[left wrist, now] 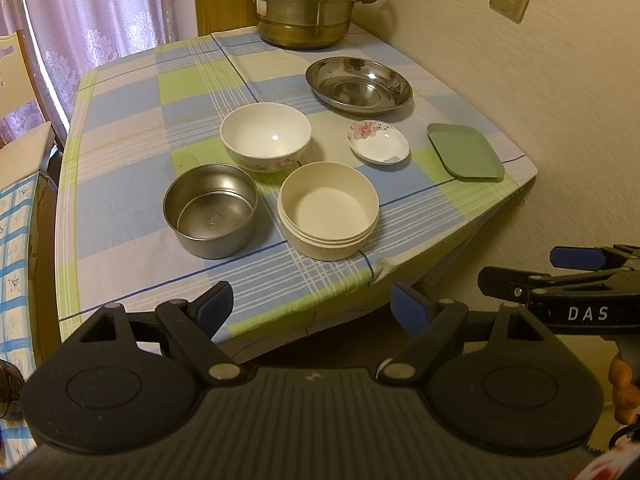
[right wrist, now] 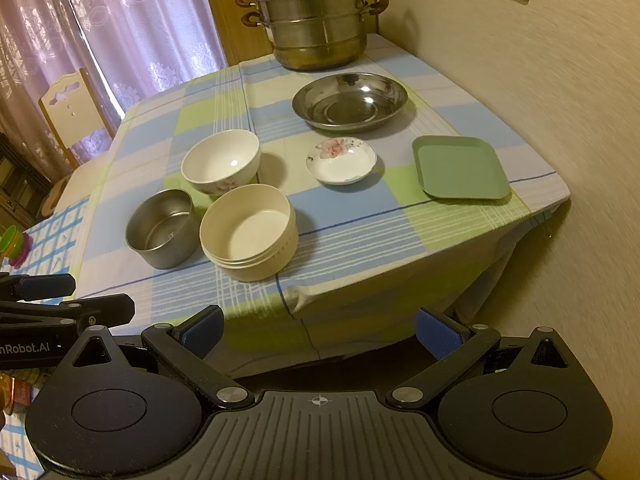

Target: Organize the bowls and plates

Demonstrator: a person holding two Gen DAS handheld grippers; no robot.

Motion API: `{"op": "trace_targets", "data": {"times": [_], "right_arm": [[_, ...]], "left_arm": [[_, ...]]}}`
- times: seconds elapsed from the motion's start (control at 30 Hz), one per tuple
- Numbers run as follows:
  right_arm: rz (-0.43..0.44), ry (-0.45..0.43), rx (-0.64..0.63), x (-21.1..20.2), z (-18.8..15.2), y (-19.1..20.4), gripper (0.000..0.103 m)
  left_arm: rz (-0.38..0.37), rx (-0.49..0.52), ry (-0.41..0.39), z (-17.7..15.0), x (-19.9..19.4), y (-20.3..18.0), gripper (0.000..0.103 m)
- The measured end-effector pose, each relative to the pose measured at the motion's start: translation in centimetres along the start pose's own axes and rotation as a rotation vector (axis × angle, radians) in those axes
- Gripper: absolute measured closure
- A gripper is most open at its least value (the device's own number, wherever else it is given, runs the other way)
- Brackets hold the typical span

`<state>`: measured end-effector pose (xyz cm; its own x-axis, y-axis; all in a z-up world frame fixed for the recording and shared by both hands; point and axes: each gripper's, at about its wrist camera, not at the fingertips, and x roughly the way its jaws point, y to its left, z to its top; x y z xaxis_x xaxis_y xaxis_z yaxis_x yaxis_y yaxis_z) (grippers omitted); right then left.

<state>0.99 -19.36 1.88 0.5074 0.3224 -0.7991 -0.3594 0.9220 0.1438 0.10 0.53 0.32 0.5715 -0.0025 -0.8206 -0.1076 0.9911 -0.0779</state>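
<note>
Both tongs, left (left wrist: 308, 308) and right (right wrist: 320, 330), spread wide, empty, short of the tabletop (right wrist: 360, 216) edge. Bowls ahead: steel bowl (left wrist: 211, 210), cream bowl (left wrist: 328, 210) nearest; plates beyond. We judge sorting unstarted; next needs reaching forward.

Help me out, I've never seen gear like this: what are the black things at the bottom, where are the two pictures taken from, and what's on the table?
No robot here: a person holds a two-finger tool in each hand, each with a camera looking forward along its fingers. One picture comes from the left hand-held gripper, the other from the right hand-held gripper. Both are open and hold nothing, short of the table.

On the checked tablecloth sit a metal bowl, a cream round container, a white bowl, a small flowered dish, a green square plate, a wide steel basin, and a stacked steamer pot at the back.
</note>
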Motion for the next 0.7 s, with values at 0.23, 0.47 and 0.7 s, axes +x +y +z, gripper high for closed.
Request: {"op": "trace_targets", "data": {"times": [0.23,0.47,0.7], "right_arm": [[0.000,0.000,0.000,0.13,0.10,0.01,0.001],[0.000,0.000,-0.001,0.25,0.22,0.05,0.001],[-0.001,0.001,0.000,0.33,0.33,0.14,0.001]], "left_arm": [[0.000,0.000,0.000,-0.02,0.03,0.00,0.019],[0.000,0.001,0.001,-0.02,0.01,0.02,0.019],[-0.001,0.000,0.001,-0.04,0.03,0.03,0.018]]}}
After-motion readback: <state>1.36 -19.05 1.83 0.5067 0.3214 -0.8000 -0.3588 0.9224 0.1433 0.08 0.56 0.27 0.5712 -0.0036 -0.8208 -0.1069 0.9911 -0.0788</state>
